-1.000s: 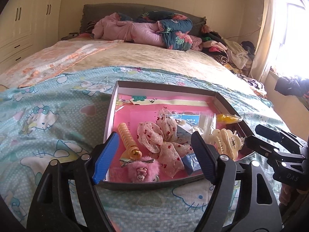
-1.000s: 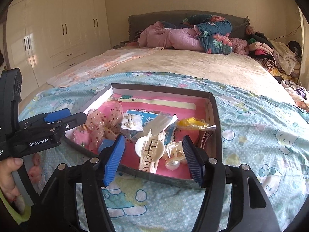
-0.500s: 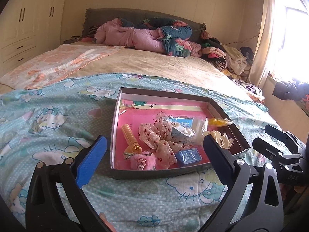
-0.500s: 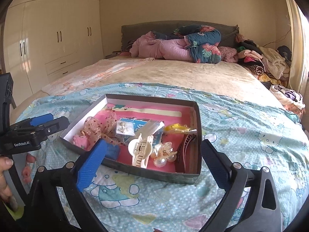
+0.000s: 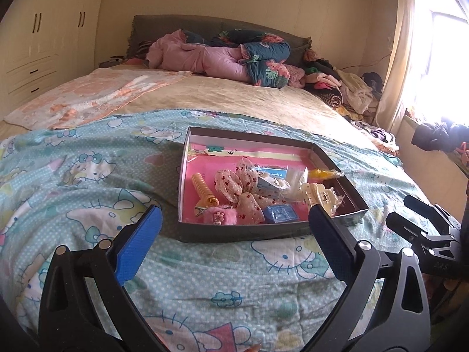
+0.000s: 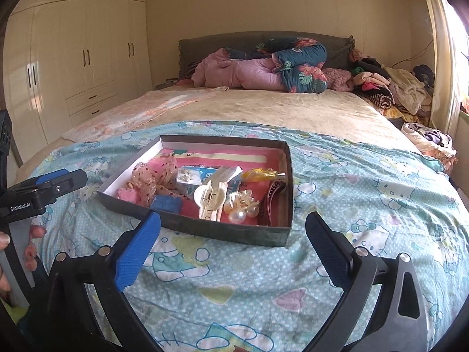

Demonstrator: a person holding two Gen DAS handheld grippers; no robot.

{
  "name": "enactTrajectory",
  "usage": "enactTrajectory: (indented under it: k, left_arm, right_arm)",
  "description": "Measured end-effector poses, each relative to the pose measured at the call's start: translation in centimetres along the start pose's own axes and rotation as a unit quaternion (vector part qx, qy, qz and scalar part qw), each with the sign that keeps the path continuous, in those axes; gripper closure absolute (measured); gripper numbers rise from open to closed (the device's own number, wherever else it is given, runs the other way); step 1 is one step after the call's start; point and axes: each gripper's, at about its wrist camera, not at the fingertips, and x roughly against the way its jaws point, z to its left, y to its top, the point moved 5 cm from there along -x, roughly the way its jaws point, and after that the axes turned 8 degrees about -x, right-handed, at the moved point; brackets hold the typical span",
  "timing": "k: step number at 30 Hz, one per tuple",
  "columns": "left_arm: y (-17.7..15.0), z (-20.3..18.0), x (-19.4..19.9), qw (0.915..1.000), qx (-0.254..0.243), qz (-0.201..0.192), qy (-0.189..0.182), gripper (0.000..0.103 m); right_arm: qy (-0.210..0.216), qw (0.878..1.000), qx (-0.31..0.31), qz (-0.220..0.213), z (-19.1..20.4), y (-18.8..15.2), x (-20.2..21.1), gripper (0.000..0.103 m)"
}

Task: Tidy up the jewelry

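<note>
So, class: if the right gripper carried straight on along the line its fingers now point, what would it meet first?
Probably the near wall of the box. The right gripper, open and empty, points downward over the blanket toward it. Depth is unclear, so it might touch the blanket just short of the box.

Daylight's pouring in from the window (image 5: 439,58) on my right, blown out white there. Warm, soft light over the bed (image 6: 263,111), shadows faint. Fisheye bends everything at the edges, corners go black. Sharp enough centrally.
</note>
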Motion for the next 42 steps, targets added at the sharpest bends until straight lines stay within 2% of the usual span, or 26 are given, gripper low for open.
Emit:
enactTrajectory:
  k: [9, 15, 19, 28, 32, 42]
  left_arm:
    - [-1.4, -1.6, 1.8, 0.9998, -0.016, -0.014, -0.002, 0.011]
    - [-2.0, -2.4, 3.2, 0.9992, -0.021, -0.033, -0.006, 0.011]
    - [-2.4, -2.9, 3.9, 0.9986, -0.027, -0.045, 0.006, 0.011]
    - [-3.4, -3.5, 4.5, 0.9979, -0.031, -0.048, 0.030, 0.011]
    - [-3.8, -3.4, 5.1, 0.9966, -0.031, -0.065, 0.041, 0.011]
    - [-4.7, -3.6, 6.5, 0.9937, -0.042, -0.096, 0.040, 0.011]
  right_arm:
    - [-0.003, 1.000, 0.019, -0.011, 0.9, -1.7, 2.1, 0.007]
    - [-0.006, 0.999, 0.022, -0.036, 1.3, -2.2, 3.6, 0.007]
    - [-0.008, 0.999, 0.017, -0.043, 1.3, -2.5, 4.2, 0.006]
    - [-0.023, 0.997, 0.017, -0.075, 1.3, -3.3, 5.6, 0.006]
    - [-0.030, 0.995, 0.011, -0.094, 1.3, -4.0, 6.3, 0.006]
    - [-0.043, 0.988, 0.000, -0.148, 1.4, -5.3, 8.3, 0.006]
